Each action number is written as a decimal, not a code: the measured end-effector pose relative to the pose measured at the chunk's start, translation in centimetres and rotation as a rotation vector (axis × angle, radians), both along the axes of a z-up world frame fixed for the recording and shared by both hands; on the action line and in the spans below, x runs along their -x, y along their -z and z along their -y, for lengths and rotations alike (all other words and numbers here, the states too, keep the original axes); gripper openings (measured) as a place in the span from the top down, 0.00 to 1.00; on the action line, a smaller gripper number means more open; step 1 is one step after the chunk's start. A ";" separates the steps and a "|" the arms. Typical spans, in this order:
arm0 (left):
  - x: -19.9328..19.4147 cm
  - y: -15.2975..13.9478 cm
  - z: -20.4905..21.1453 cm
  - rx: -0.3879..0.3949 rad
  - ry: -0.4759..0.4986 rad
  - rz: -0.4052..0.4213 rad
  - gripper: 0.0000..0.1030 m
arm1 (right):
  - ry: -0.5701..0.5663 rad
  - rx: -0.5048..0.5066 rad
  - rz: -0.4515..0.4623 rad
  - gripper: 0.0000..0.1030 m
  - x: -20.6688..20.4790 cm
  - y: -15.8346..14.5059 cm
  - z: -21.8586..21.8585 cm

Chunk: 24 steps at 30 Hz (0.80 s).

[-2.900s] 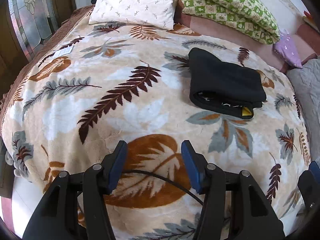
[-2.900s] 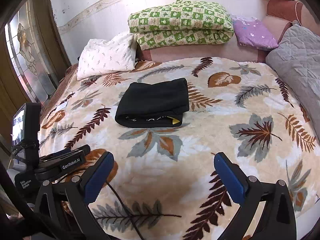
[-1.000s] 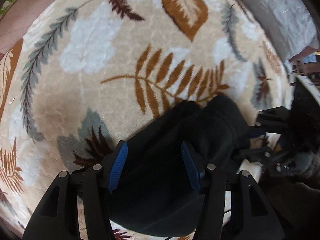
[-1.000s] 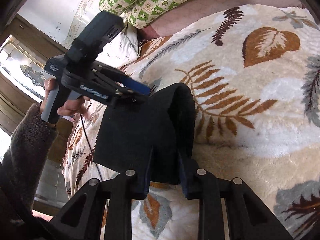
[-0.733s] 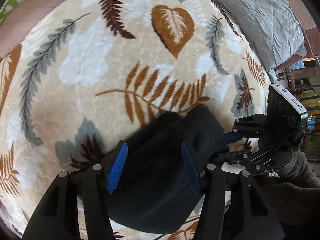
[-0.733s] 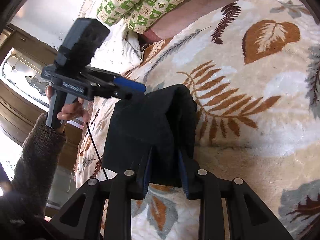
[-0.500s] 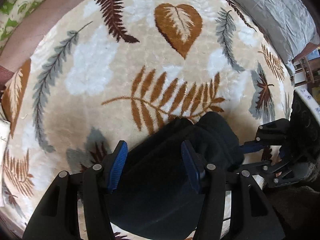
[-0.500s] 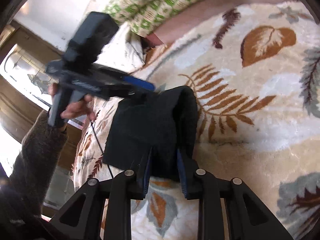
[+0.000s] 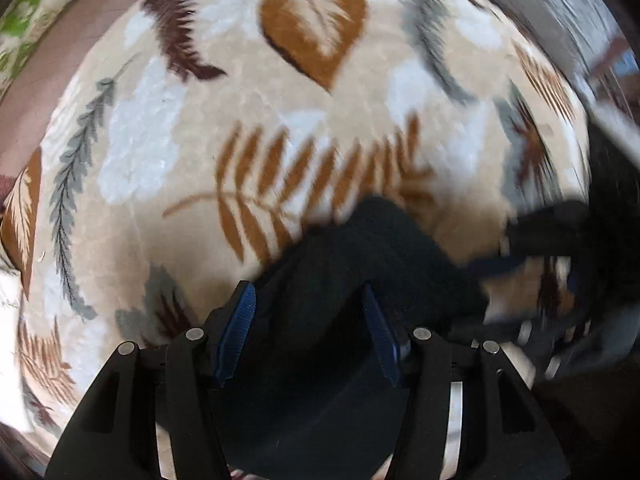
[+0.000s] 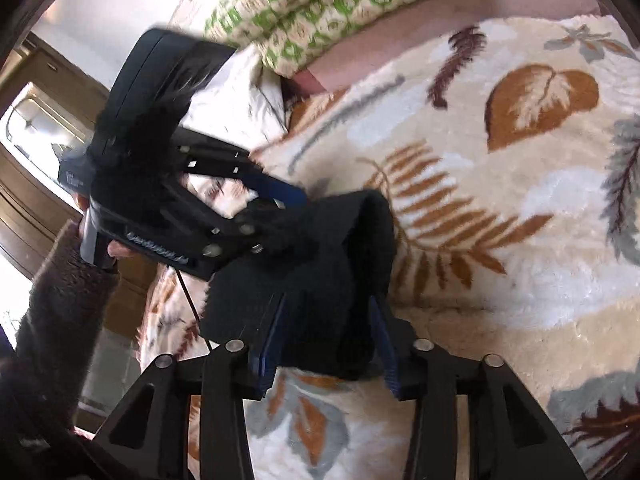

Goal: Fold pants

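The folded black pants (image 9: pixel 360 264) lie on the leaf-patterned blanket (image 9: pixel 280 120). In the left wrist view my left gripper (image 9: pixel 308 300) stands open with its blue pads on either side of the pants' near edge. In the right wrist view the pants (image 10: pixel 332 248) sit between the blue pads of my right gripper (image 10: pixel 328 312), whose jaws stand apart around the thick folded edge. The left gripper (image 10: pixel 280 200) shows there too, at the pants' far left corner. The right gripper (image 9: pixel 520 264) appears blurred at the right of the left wrist view.
A green checked pillow (image 10: pixel 328 4) and a white pillow (image 10: pixel 240 96) lie at the head of the bed. A grey quilted cushion (image 9: pixel 560 12) lies at the far right. A wooden-framed window (image 10: pixel 36 140) is on the left.
The right gripper's jaws have widened from a tight pinch on the pants' edge. The left gripper has stayed open at the far side. Both views have shifted slightly and blurred.
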State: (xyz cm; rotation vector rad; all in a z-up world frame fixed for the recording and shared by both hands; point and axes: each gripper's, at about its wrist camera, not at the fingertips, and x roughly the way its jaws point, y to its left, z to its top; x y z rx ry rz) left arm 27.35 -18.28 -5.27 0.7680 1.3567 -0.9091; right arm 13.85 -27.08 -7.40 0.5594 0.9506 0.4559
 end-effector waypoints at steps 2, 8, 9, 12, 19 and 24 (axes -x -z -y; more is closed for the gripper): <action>-0.1 -0.2 0.2 0.058 -0.034 -0.027 0.74 | -0.006 0.031 -0.005 0.73 0.2 0.5 -0.2; 0.7 -1.2 0.8 0.057 -0.003 0.124 0.77 | -0.010 0.009 0.031 0.77 1.2 -0.4 0.3; 0.2 -0.7 0.8 0.030 -0.022 0.126 0.77 | -0.015 0.023 0.024 0.77 1.4 -0.2 0.2; -0.6 0.9 0.1 -0.013 -0.053 0.086 0.75 | -0.004 0.014 -0.013 0.77 1.5 0.9 0.3; -1.9 -1.7 -2.5 0.061 -0.141 0.182 0.65 | 0.011 -0.011 -0.053 0.65 1.2 1.4 0.2; -2.0 -1.8 -5.0 0.012 -0.111 0.102 0.65 | 0.015 -0.068 -0.041 0.64 1.4 0.6 0.8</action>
